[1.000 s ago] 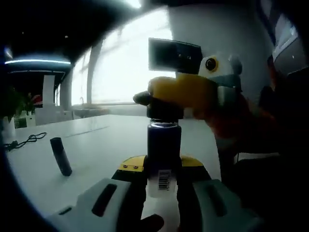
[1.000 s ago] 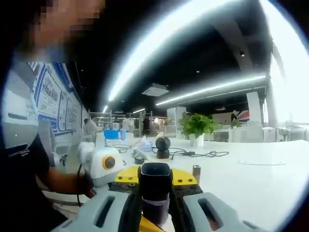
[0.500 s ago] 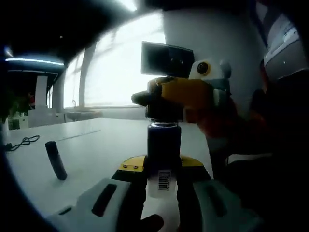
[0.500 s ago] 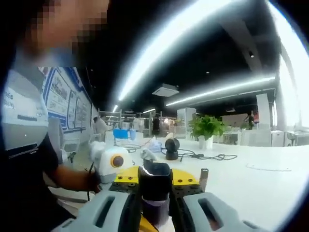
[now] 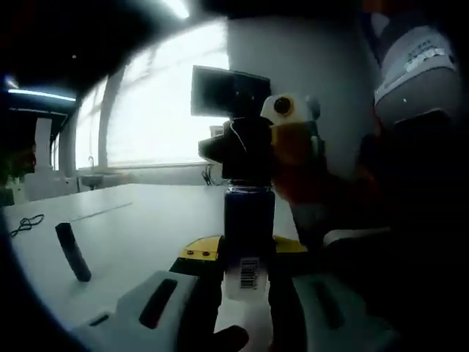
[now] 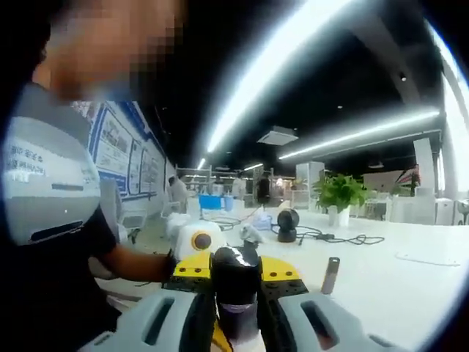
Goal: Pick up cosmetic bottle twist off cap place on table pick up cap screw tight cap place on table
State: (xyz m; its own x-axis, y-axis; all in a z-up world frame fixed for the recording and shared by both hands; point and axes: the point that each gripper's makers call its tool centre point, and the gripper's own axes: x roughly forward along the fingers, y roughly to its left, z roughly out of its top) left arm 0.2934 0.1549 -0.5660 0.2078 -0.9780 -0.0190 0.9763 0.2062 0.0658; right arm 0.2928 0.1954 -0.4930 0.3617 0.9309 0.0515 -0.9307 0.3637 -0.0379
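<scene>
A dark cosmetic bottle with a white barcode label stands upright between the jaws of my left gripper, which is shut on its body. Coming in from the right, my right gripper is clamped over the bottle's top. In the right gripper view the black cap sits between the jaws of my right gripper, shut on it, with the bottle's paler neck just below. The bottle is held above a white table.
A short dark cylinder stands tilted on the table to the left. In the right gripper view, a small upright tube, a black round device with cables and a potted plant stand on the table. A person's torso fills the left.
The right gripper has turned about the cap; its yellow body has swung away behind the bottle's top. Both views have panned, so the background has shifted. The bottle stays held.
</scene>
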